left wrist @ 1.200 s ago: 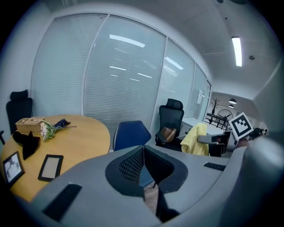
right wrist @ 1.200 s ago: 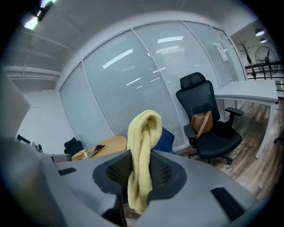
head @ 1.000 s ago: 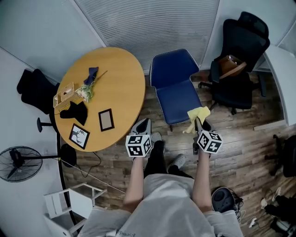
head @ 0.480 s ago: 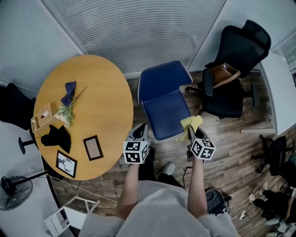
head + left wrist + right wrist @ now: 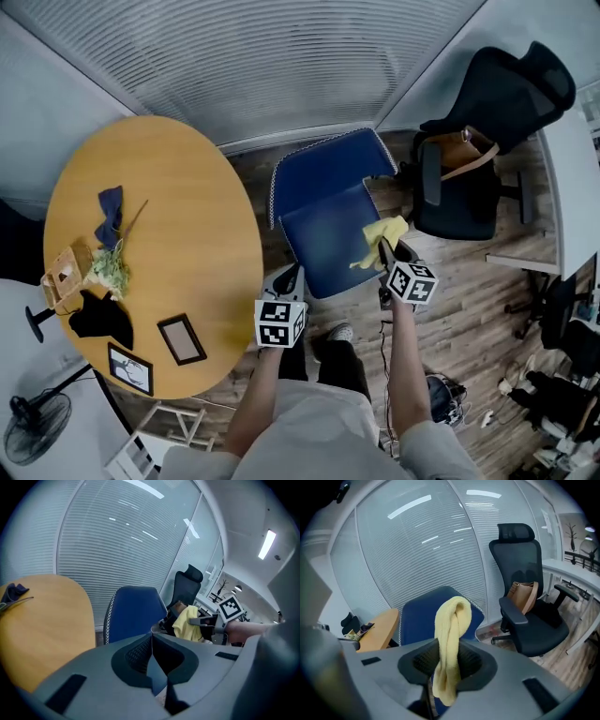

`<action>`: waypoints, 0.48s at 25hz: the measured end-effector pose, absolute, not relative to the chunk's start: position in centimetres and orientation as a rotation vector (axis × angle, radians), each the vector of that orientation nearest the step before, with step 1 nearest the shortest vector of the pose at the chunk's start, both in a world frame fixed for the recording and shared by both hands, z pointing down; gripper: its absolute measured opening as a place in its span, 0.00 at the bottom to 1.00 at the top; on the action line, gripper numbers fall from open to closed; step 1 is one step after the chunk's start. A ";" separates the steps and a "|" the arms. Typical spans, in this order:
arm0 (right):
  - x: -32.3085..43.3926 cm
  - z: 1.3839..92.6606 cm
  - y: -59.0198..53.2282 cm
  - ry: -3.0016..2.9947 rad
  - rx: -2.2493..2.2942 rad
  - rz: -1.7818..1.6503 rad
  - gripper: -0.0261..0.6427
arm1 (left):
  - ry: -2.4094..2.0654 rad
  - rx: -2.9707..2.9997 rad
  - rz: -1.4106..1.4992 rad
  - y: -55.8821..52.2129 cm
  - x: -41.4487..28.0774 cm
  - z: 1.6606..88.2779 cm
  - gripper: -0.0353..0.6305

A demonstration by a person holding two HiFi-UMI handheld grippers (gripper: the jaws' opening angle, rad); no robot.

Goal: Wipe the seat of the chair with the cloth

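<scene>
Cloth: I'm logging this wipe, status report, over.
Right gripper shut on yellow cloth, over blue chair seat, right side; contact unclear. Left gripper shut, empty, near its front-left corner. Seat bare, nothing in the way.

Bright, even ceiling light; fisheye-warped, vignetted edges

Yellow cloth (image 5: pixel 382 234), blue chair (image 5: pixel 323 230), tan wood-coloured table (image 5: pixel 169 234)

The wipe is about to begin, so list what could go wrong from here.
1. The yellow cloth sits bunched in the right tool; little of it may meet the blue chair's seat, and the hard jaws could scrape it.
2. The left tool is shut and empty, so the chair may shift under pressure.
</scene>
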State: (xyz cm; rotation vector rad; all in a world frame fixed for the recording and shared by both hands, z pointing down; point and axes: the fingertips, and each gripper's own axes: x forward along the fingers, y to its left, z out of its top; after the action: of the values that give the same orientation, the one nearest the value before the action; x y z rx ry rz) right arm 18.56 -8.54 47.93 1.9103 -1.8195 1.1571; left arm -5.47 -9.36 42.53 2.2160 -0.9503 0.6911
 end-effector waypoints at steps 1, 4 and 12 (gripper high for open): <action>19.0 48.8 -9.4 -1.814 1.902 1.158 0.19 | -0.934 2.215 0.705 -9.4 -5.1 43.0 0.10; 20.1 51.1 -11.8 -1.813 1.861 1.159 0.19 | -0.908 2.209 0.731 -9.7 -4.0 44.2 0.10; 24.1 59.1 -14.7 -1.768 1.767 1.210 0.19 | -0.961 2.126 0.794 -10.5 -0.5 49.6 0.10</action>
State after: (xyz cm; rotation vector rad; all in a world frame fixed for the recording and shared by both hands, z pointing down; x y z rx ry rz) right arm 24.13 -14.75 59.13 1.7673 -1.7682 1.2096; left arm -0.51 -10.48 49.55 2.1261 -0.9607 0.7939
